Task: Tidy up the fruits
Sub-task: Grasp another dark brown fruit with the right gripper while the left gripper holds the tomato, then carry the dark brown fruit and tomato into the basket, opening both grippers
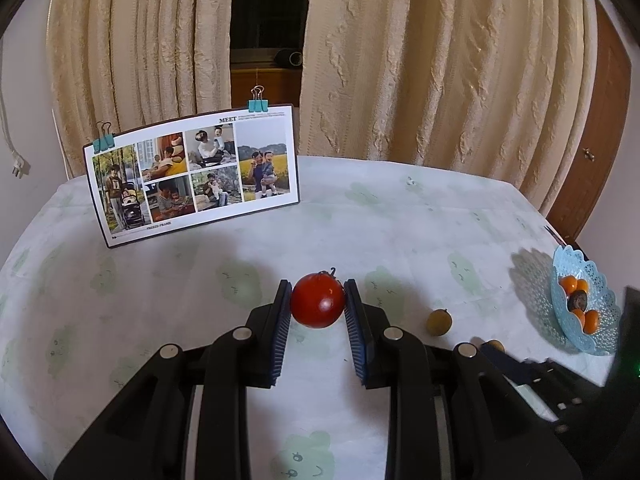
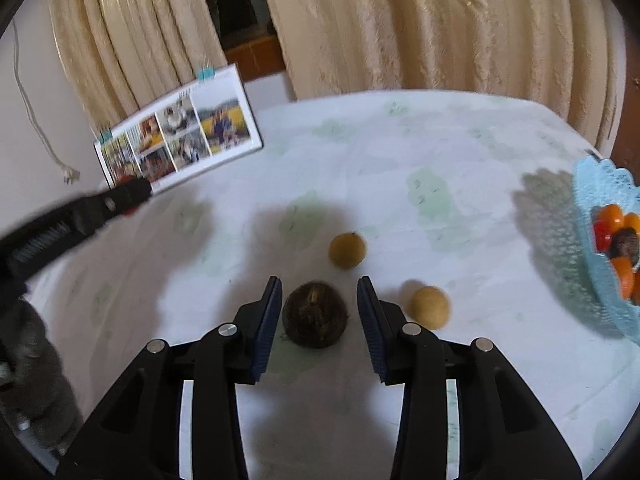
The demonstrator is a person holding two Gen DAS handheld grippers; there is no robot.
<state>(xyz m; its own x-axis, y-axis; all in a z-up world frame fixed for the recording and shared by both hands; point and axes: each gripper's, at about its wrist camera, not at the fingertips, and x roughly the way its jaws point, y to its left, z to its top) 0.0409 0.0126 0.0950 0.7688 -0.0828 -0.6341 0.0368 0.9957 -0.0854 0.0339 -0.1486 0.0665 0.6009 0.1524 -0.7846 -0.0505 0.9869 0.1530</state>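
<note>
Already the blue lace basket (image 1: 600, 280) holds several orange fruits and one dark one, while the left gripper (image 1: 317, 300) pinches a red tomato (image 1: 317, 300), the right gripper (image 2: 319, 304) stands spread around a dark brown fruit (image 2: 315, 315), and two tan fruits (image 2: 347, 249) lie loose.

**Two low wrist views across one table**

Each camera sat close above the table (image 1: 400, 208), facing the far curtains (image 1: 420, 60). Both shared the photo board (image 1: 192, 172), blue basket (image 1: 560, 280) at right, and a tan fruit (image 1: 439, 322).
</note>
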